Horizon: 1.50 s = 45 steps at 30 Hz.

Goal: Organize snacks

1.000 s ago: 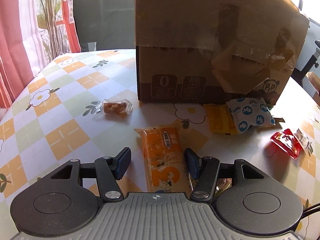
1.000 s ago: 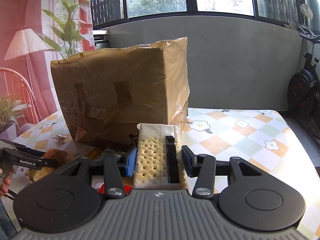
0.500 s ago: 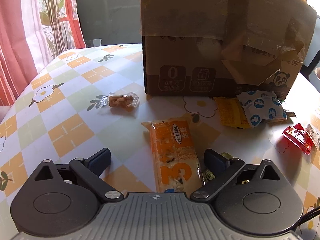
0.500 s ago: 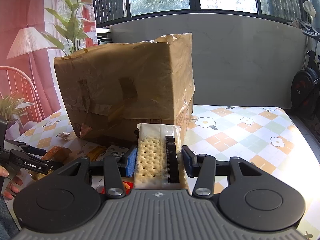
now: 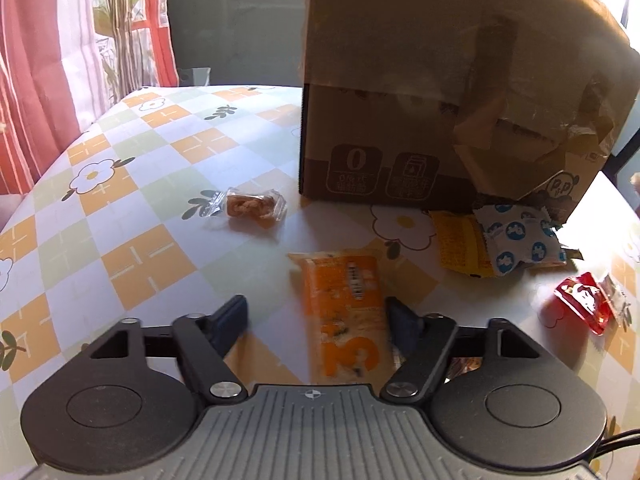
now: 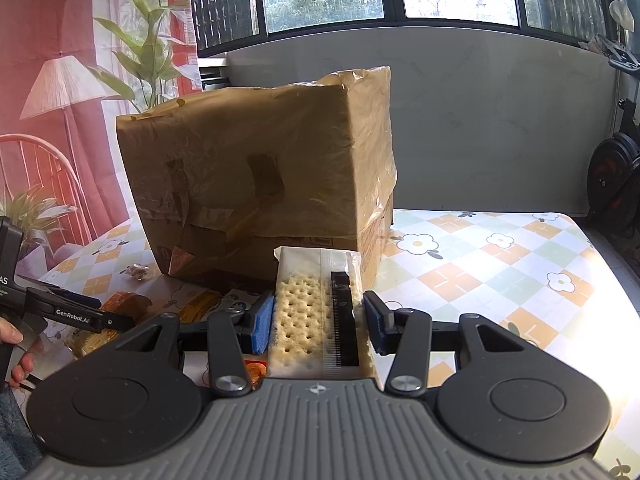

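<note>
An orange snack packet [image 5: 344, 304] lies lengthwise on the flowered tablecloth [image 5: 132, 256], between the fingers of my left gripper [image 5: 316, 308]. The jaws are closing; the right finger [image 5: 404, 320] is against the packet's edge and the left finger [image 5: 230, 320] stands well clear of it. My right gripper [image 6: 318, 308] is shut on a clear packet of pale crackers [image 6: 300, 308], held above the table in front of the taped cardboard box [image 6: 256, 176]. The same box [image 5: 440, 100] stands just beyond the orange packet.
A clear-wrapped pastry [image 5: 252, 206] lies left of the box. A yellow packet [image 5: 460, 240], a white packet with blue dots [image 5: 520, 238] and a red packet [image 5: 580, 296] lie to the right. In the right wrist view, a hand [image 6: 16, 344] holds the left gripper [image 6: 80, 312].
The left jaws spread wide half a second ago and have come back in around the orange packet, which now looks blurred. The right gripper and its crackers have kept still.
</note>
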Available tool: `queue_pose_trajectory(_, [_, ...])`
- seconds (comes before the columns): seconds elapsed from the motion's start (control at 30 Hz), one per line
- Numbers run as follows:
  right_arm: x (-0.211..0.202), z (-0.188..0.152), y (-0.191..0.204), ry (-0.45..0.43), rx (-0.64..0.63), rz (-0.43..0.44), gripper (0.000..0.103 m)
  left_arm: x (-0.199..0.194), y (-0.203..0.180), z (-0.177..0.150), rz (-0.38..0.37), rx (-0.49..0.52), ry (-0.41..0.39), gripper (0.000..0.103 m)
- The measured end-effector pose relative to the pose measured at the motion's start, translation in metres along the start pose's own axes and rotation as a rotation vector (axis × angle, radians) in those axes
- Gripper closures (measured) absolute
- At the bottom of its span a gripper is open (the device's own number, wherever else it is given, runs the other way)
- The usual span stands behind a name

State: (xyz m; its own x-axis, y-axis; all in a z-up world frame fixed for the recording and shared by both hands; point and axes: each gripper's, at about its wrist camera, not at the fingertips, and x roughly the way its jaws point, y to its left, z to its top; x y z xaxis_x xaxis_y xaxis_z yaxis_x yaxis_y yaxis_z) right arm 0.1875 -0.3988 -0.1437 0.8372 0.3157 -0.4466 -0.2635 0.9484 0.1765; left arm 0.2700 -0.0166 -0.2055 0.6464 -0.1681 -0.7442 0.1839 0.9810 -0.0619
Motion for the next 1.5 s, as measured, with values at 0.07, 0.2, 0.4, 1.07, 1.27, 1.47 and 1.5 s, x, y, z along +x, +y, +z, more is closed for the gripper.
queue_pose_trajectory(0.07, [0.000, 0.000, -0.001, 0.002, 0.001, 0.003, 0.054, -0.001, -0.004, -0.001, 0.005, 0.036, 0.002, 0.047])
queue_pose_trajectory(0.2, [0.000, -0.001, -0.001, 0.001, 0.004, 0.006, 0.054, -0.003, -0.013, -0.008, 0.012, 0.099, -0.017, 0.056])
queue_pose_trajectory(0.4, [-0.003, 0.001, 0.001, -0.006, 0.002, 0.010, 0.054, -0.020, -0.004, -0.004, -0.036, 0.057, -0.078, 0.065])
queue_pose_trajectory(1.07, [0.013, 0.151, 0.046, -0.232, -0.155, 0.196, 0.054, -0.122, -0.033, 0.169, -0.234, 0.119, -0.472, 0.065])
queue_pose_trajectory(1.27, [0.090, 0.191, 0.067, -0.148, -0.158, 0.159, 0.054, -0.074, -0.050, 0.216, -0.236, 0.111, -0.453, 0.065])
queue_pose_trajectory(1.47, [0.133, 0.196, 0.073, -0.087, -0.173, 0.069, 0.050, -0.054, -0.059, 0.227, -0.214, 0.133, -0.469, 0.021])
queue_pose_trajectory(1.5, [0.137, 0.196, 0.071, -0.076, -0.158, 0.070, 0.044, -0.054, -0.058, 0.226, -0.223, 0.133, -0.476, 0.019])
